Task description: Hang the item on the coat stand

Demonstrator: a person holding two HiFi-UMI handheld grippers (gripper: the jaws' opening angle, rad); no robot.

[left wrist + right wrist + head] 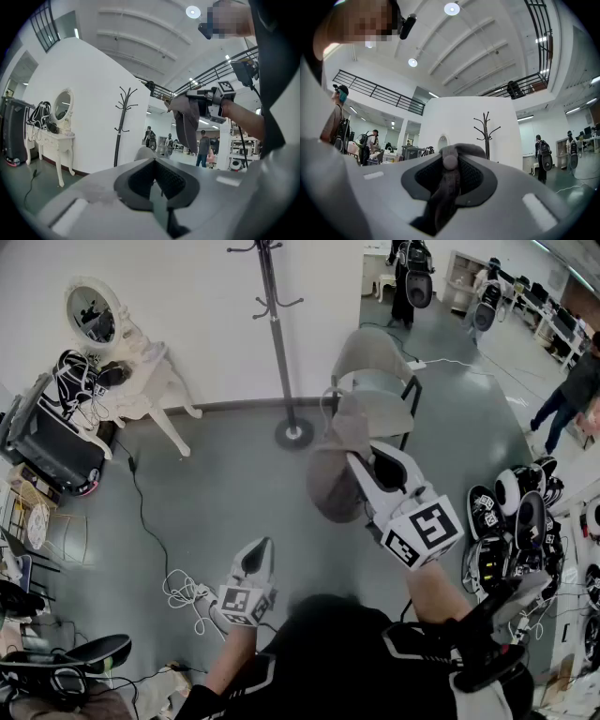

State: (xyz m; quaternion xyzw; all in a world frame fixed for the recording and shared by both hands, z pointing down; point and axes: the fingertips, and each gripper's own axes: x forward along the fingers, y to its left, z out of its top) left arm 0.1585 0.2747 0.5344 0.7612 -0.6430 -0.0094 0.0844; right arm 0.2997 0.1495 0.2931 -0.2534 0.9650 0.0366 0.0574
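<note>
A grey cap (333, 474) hangs from my right gripper (361, 463), which is shut on its fabric. In the right gripper view the cap (446, 187) fills the gap between the jaws, its top button at the tips. The dark coat stand (275, 329) rises by the white wall, beyond and left of the cap, its round base (293, 434) on the floor. The stand (486, 133) shows ahead in the right gripper view. My left gripper (257, 557) is low, near the body, shut and holding nothing. From it I see the coat stand (123, 117) and the cap (187, 121).
A grey chair (380, 390) stands just right of the stand's base. A white dressing table with an oval mirror (127, 371) is at the left wall. Cables (183, 592) lie on the floor. Black-and-white gear (516, 517) is piled at the right. A person (570, 395) walks far right.
</note>
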